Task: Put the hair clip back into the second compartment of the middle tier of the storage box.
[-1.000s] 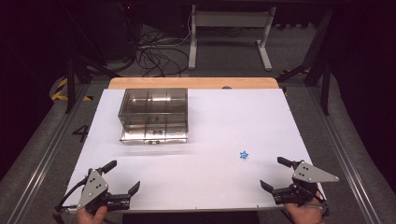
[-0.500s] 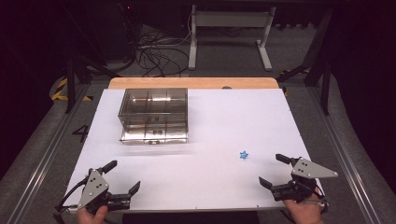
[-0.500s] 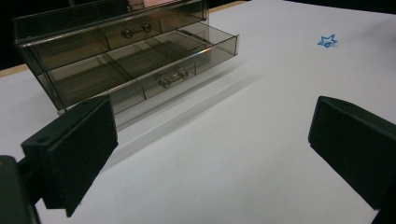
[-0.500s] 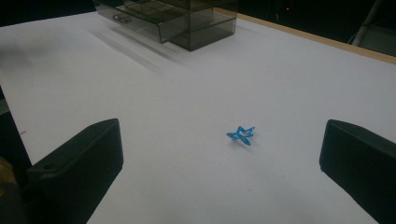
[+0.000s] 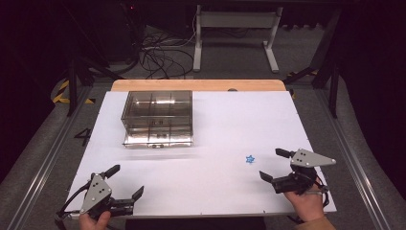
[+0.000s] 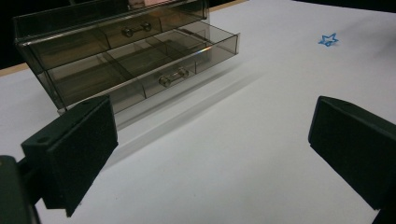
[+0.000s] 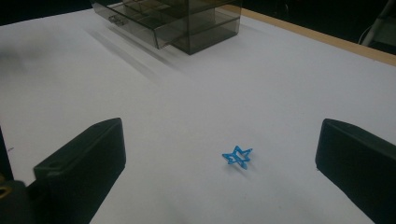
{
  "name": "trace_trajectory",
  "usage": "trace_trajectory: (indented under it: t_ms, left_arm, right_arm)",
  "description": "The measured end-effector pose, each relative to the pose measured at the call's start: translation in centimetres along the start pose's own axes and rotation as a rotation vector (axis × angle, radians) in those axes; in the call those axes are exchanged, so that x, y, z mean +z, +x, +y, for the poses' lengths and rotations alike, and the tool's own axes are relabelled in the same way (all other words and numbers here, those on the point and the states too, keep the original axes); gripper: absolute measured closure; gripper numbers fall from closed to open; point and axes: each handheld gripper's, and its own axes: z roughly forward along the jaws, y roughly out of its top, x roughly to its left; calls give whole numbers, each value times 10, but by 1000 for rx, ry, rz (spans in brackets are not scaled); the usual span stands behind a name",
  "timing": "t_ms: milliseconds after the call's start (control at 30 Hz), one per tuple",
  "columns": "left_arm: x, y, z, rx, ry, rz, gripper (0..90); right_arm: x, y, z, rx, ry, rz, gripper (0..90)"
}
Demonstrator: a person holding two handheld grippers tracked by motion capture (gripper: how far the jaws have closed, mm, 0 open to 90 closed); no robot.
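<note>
A small blue star-shaped piece (image 5: 249, 159) (image 7: 237, 156) (image 6: 328, 39) lies on the white table top. My right gripper (image 5: 274, 164) stands open just right of it, its jaws wide apart with the star a short way ahead between them. A smoky clear drawer box (image 5: 158, 118) (image 6: 126, 51) (image 7: 180, 18) sits at the left middle of the table, its lower drawer pulled out a little. Near the front left corner my left gripper (image 5: 125, 181) is open and holds nothing, facing the drawer box.
The white table top (image 5: 230, 124) ends in a wooden strip (image 5: 198, 85) at the far edge. Metal rails (image 5: 43, 163) run along both sides. Beyond the table lie cables (image 5: 158, 57) and a desk frame (image 5: 234, 33) on the floor.
My right gripper has crept a little forward and left toward the blue star. The left gripper and the drawer box have not moved.
</note>
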Motion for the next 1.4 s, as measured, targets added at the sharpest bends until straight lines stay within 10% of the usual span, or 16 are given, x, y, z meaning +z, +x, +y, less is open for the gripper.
trace_trajectory:
  t_ms: [1400]
  left_arm:
    - [2,0,0,10,7,-5,20]
  right_arm:
    - [53,-16,30,23,41,60,62]
